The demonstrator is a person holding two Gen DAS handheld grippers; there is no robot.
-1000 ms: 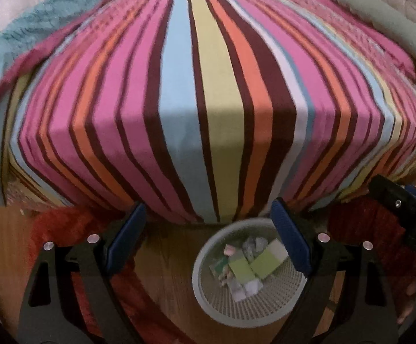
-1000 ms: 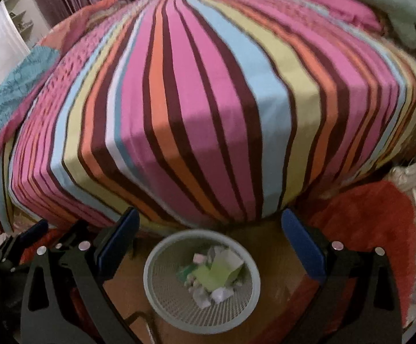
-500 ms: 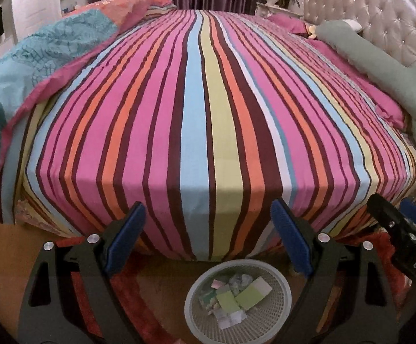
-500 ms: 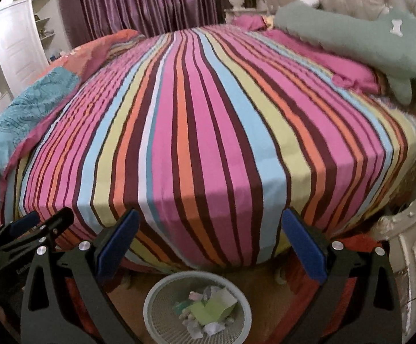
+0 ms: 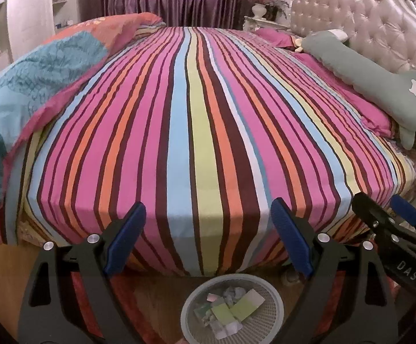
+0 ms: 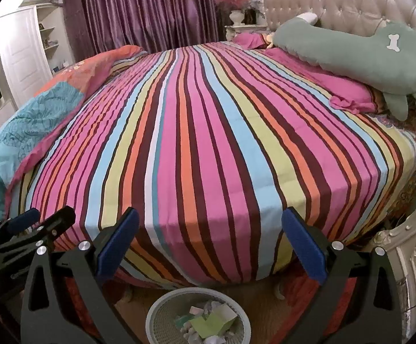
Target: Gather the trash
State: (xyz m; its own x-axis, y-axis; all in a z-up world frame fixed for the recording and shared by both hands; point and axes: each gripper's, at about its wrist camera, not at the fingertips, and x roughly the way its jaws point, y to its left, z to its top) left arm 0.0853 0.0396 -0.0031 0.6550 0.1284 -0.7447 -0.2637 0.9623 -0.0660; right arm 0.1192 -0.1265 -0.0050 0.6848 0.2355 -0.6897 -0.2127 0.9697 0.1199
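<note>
A white mesh waste basket stands on the wooden floor at the foot of the bed, holding green and white paper scraps. My left gripper hangs open above and before the basket, nothing between its blue pads. My right gripper is open too, its blue pads wide apart and empty. Each gripper shows at the edge of the other's view: the right one and the left one. The striped bed sheet shows no trash on it.
A folded teal and orange quilt lies on the bed's left side. A long green plush pillow rests by the tufted headboard. A red rug covers the floor beside the basket. White bed frame at right.
Both grippers have risen and tilted upward, so the basket has slid toward the bottom edge and the whole bed, headboard and curtains have come into view. Jaws stayed wide.
</note>
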